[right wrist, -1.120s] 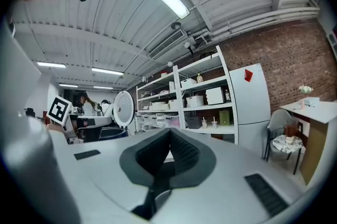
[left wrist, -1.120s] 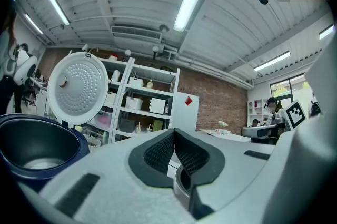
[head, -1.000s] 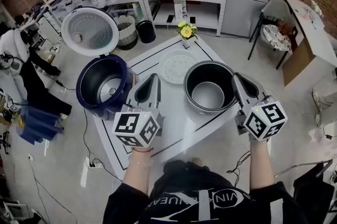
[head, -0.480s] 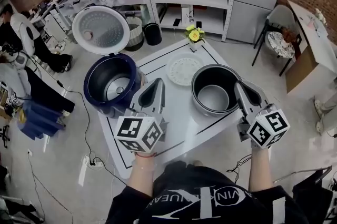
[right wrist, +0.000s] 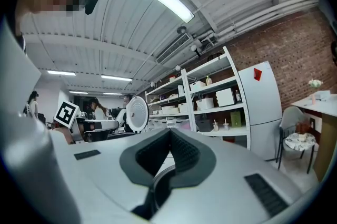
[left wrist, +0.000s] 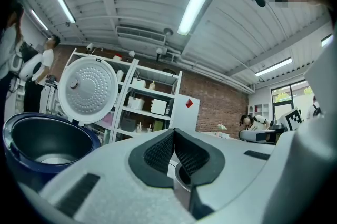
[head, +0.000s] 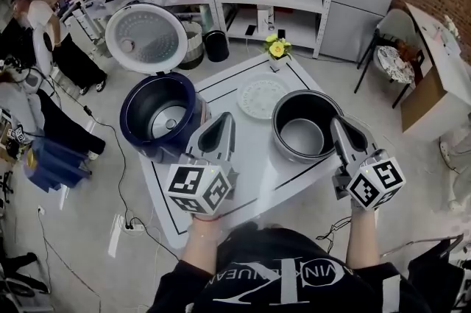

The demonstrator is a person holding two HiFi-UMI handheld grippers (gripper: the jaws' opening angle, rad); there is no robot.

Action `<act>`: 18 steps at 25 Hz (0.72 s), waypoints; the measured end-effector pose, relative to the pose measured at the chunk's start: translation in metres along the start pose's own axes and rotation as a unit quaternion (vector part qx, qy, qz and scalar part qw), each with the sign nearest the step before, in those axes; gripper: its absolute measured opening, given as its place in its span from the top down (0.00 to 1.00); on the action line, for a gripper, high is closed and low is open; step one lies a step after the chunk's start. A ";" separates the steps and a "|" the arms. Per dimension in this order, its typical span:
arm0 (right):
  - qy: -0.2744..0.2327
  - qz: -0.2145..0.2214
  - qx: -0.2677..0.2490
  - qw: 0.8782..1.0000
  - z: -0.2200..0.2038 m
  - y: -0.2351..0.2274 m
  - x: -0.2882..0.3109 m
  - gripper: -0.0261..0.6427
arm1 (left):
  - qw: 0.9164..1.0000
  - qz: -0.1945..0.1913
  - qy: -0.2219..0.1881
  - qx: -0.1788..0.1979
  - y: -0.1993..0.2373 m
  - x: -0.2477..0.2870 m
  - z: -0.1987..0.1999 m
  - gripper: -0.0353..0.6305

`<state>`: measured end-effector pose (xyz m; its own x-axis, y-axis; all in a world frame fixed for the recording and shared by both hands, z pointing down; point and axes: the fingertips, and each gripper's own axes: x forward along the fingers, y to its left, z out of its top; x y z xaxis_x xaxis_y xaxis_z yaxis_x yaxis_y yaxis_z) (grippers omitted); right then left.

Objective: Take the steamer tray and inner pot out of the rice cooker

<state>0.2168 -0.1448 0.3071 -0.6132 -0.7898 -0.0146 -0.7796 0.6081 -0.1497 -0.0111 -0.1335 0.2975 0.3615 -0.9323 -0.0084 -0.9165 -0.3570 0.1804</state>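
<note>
Pot (head: 304,136), cooker (head: 126,113) now further right; tray (head: 259,97) head-view only; L gripper (head: 227,117), R gripper (head: 337,122) closed.

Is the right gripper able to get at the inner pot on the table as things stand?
Probably yes. The inner pot stands open right beside the right gripper, with nothing between them; its shut jaws would have to open first.

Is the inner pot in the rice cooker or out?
Out: the inner pot stands on the table beside the open rice cooker, whose cavity holds no pot.
</note>
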 end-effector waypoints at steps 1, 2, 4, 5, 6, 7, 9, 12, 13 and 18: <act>-0.001 0.000 0.001 1.000 0.000 0.000 0.001 0.96 | 1.000 0.000 0.000 0.002 0.001 0.001 0.000 0.93; -0.002 -0.001 0.002 1.000 -0.001 0.001 0.002 0.96 | 1.000 0.000 0.000 0.004 0.002 0.001 0.001 0.93; -0.002 -0.002 0.003 1.000 -0.002 0.001 0.003 0.96 | 1.000 0.001 0.001 0.005 0.003 0.001 0.000 0.93; -0.002 -0.002 0.004 1.000 -0.002 0.001 0.003 0.96 | 1.000 0.001 0.001 0.004 0.003 0.001 0.000 0.93; -0.002 -0.003 0.004 1.000 -0.003 0.001 0.003 0.96 | 1.000 0.001 0.001 0.004 0.004 0.001 0.000 0.93; -0.001 -0.004 0.005 1.000 -0.004 0.000 0.003 0.96 | 1.000 0.001 0.001 0.005 0.004 0.001 -0.001 0.93; 0.001 -0.004 0.005 1.000 -0.006 -0.002 0.003 0.96 | 1.000 0.003 0.001 0.010 0.004 0.002 -0.001 0.93; 0.002 -0.006 0.008 1.000 -0.008 -0.003 0.004 0.96 | 1.000 0.009 0.002 0.022 0.005 0.003 -0.001 0.93; 0.004 -0.006 0.008 1.000 -0.009 -0.003 0.004 0.96 | 1.000 0.011 0.003 0.025 0.005 0.003 0.000 0.93; 0.010 -0.003 0.008 1.000 -0.009 -0.004 0.005 0.96 | 0.999 0.023 0.008 0.044 0.006 0.004 0.001 0.93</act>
<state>0.2160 -0.1505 0.3167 -0.6109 -0.7917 0.0052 -0.7814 0.6018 -0.1652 -0.0157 -0.1398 0.2974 0.3209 -0.9470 0.0140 -0.9434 -0.3183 0.0931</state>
